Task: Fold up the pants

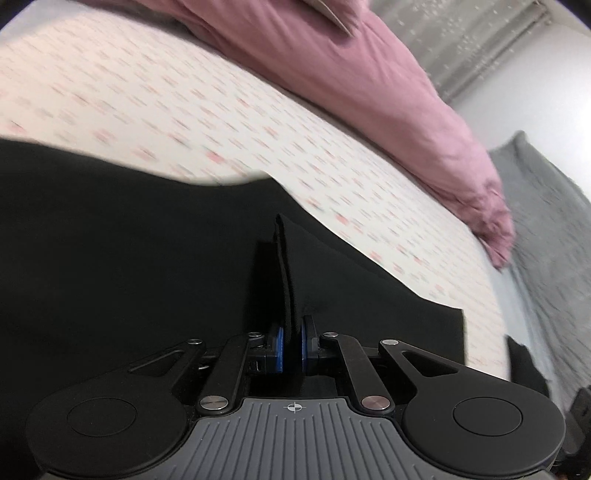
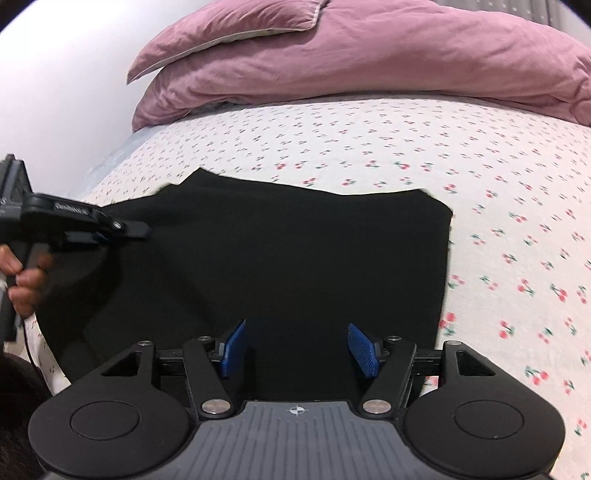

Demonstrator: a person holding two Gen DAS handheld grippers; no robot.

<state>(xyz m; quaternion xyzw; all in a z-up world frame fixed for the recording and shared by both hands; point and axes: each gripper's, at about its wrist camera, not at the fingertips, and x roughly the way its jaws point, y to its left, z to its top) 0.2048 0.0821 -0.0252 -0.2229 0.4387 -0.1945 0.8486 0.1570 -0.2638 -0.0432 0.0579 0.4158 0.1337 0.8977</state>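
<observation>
The black pants lie folded flat on the cherry-print bed sheet. In the left wrist view they fill the lower left. My left gripper is shut on a raised edge of the pants that stands up between its blue pads. It also shows in the right wrist view at the pants' left side, held by a hand. My right gripper is open and empty, hovering over the near edge of the pants.
A pink duvet and pillow lie along the far side of the bed. In the left wrist view a grey blanket is at the right, past the sheet. A white wall is at left.
</observation>
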